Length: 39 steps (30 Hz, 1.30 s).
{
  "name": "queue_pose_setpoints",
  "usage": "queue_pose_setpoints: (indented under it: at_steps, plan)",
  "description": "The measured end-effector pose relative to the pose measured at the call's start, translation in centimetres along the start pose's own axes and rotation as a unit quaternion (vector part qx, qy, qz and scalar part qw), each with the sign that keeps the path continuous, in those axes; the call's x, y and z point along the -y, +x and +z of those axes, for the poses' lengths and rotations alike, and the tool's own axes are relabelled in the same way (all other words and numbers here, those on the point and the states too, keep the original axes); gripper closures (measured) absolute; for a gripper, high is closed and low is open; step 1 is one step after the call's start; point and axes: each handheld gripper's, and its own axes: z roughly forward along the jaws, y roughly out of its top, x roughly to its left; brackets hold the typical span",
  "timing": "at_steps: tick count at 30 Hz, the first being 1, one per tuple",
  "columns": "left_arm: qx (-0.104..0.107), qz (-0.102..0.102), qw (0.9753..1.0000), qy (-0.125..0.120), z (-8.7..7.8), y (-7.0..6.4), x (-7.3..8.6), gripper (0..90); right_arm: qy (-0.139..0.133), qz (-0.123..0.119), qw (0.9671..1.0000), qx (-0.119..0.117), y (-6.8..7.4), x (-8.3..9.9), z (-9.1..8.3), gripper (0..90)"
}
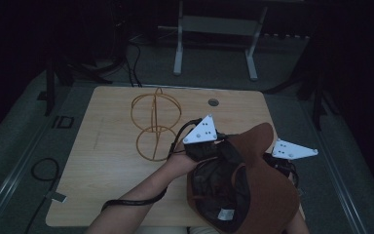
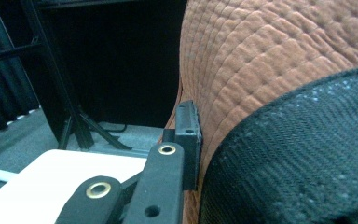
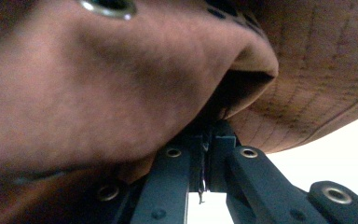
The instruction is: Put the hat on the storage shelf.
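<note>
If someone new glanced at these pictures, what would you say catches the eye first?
A brown bucket hat is held up over the near right of the table, its dark lining facing the camera, with the left claw and right claw clamped on it. Behind it to the left stands a gold wire stand.

Wire stand [image 1: 155, 124] beside bare left tabletop [image 1: 102, 165]

Dim lab: tripod legs [image 1: 58, 73], floor cables [image 1: 134, 63]

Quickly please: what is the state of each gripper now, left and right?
Left gripper: shut on the rim of the brown quilted fabric hat.
Right gripper: shut on the same hat's edge.
</note>
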Motion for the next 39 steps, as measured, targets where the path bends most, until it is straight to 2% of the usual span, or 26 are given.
queue_pose_setpoints:
  at_steps: [8, 11, 14, 16, 21, 26, 27, 31, 36, 39]
  plan:
    - [-0.007, 0.003, 1.0000, 0.002, -0.6, 0.2, -0.3, 84.1, -0.006, 0.011, 0.9998, -0.014, 0.1, -0.4, -0.3, 89.0]
    - [-0.007, 0.007, 0.9999, 0.004, -0.9, 0.3, -0.8, 80.7, -0.009, 0.009, 0.9997, -0.021, 0.2, -0.8, -0.5, 89.1]
    - [-0.012, 0.003, 0.9999, 0.001, -1.1, 0.3, -1.1, 73.0, -0.016, 0.013, 0.9993, -0.030, 0.2, -1.1, -0.8, 89.2]
    - [-0.011, -0.002, 0.9999, -0.002, -1.3, 0.4, -1.2, 72.0, -0.020, 0.013, 0.9991, -0.034, 0.2, -1.2, -1.1, 89.2]
    - [-0.018, 0.005, 0.9998, -0.003, -1.5, 0.3, -1.6, 67.5, -0.026, 0.017, 0.9986, -0.043, 0.3, -1.5, -1.3, 89.3]
    - [-0.027, -0.014, 0.9995, -0.003, -2.3, 0.6, -1.8, 53.1, -0.038, 0.024, 0.9984, -0.034, -0.3, -1.8, -2.0, 89.3]
    - [-0.028, -0.013, 0.9995, 0.000, -2.5, 0.6, -1.8, 51.8, -0.043, 0.026, 0.9980, -0.038, -0.4, -1.8, -2.2, 89.3]
    - [-0.038, -0.017, 0.9991, 0.006, -3.1, 0.7, -1.6, 49.7, -0.065, 0.041, 0.9963, -0.038, -1.1, -2.2, -3.1, 89.3]
    - [-0.058, -0.025, 0.9979, 0.010, -4.1, 0.9, -0.9, 49.6, -0.079, 0.044, 0.9957, -0.020, -1.9, -2.7, -3.8, 89.3]
    - [-0.066, -0.038, 0.9971, 0.004, -4.9, 1.0, -0.4, 48.2, -0.086, 0.049, 0.9950, -0.010, -2.4, -3.1, -4.1, 89.3]
